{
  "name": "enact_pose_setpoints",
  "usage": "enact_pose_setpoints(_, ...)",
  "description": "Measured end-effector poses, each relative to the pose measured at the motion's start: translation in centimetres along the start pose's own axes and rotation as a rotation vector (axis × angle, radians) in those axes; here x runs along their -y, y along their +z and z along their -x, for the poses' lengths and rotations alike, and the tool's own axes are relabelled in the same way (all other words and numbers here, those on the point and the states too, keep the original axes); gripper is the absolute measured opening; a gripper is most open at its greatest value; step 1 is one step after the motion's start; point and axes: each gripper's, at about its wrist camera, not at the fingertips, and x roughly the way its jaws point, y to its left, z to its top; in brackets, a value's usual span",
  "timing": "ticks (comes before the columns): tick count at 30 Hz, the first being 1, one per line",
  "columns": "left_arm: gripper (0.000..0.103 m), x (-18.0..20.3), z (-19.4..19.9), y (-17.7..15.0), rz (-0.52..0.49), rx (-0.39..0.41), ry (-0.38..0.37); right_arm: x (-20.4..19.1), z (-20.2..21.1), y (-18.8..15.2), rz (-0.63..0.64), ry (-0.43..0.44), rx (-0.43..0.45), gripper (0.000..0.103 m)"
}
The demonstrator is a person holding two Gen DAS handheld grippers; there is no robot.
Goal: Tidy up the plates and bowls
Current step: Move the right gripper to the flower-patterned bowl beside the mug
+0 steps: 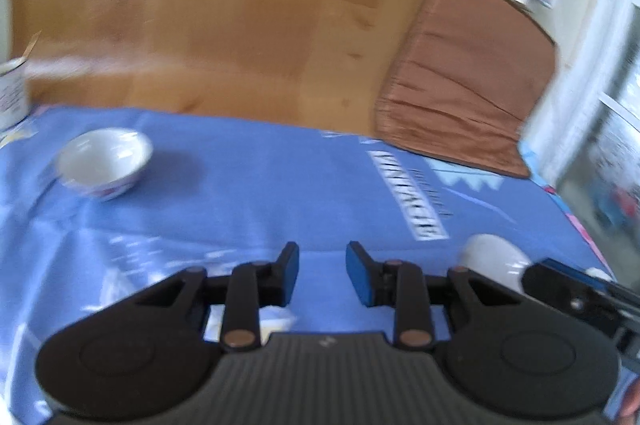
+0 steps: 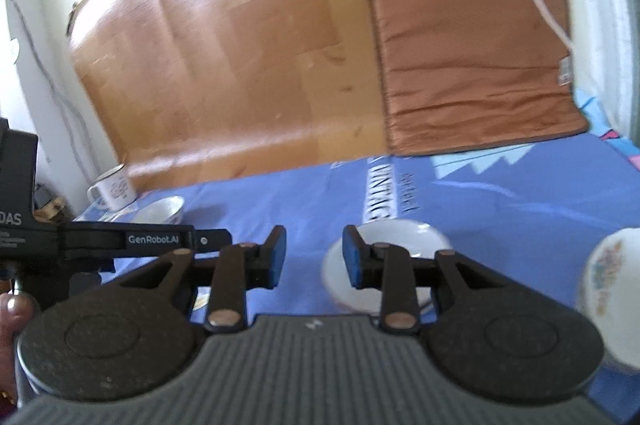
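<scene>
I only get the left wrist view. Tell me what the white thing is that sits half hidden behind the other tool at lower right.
Observer: It is a shallow white dish on the blue cloth, just past the right tool's right-hand finger.
Operator: Report whether that tool is holding anything.
Observer: It holds nothing. Its jaws stand apart with only cloth between them.
Operator: Name any dishware I am missing.
Observer: A floral-patterned bowl shows at the far right edge, close to the camera. I cannot tell what it rests on.
</scene>
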Motion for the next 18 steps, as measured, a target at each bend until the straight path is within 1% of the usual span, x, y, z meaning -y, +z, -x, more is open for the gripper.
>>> enact_pose_setpoints(4, 0.027, -4.5, 0.7, -0.4, 0.065, 0.033, 0.087, -1.4, -1.5, 0.2, 0.000, 0.047, -0.051, 0.034)
enact_pose_setpoints(8, 0.027, -8.4, 1.4, -1.0, 0.101, 0.090, 0.188, -3.1, -3.1, 0.3, 0.013, 0.087, -0.101, 0.034)
enact_pose_setpoints(10, 0.027, -10.3, 1.5, -1.2, 0.125, 0.107, 0.225, -3.9, -4.0, 0.5, 0.011, 0.110, -0.134, 0.034)
enact_pose_setpoints(14, 0.027, -13.5, 1.7, -2.0, 0.206, 0.128, 0.255, -5.6, -6.1, 1.2, 0.004, 0.150, -0.188, 0.034)
enact_pose_setpoints(18, 0.027, -15.6, 1.5, -2.6, 0.293, 0.134, 0.230, -7.7, -8.7, 2.2, 0.005, 0.189, -0.229, 0.034)
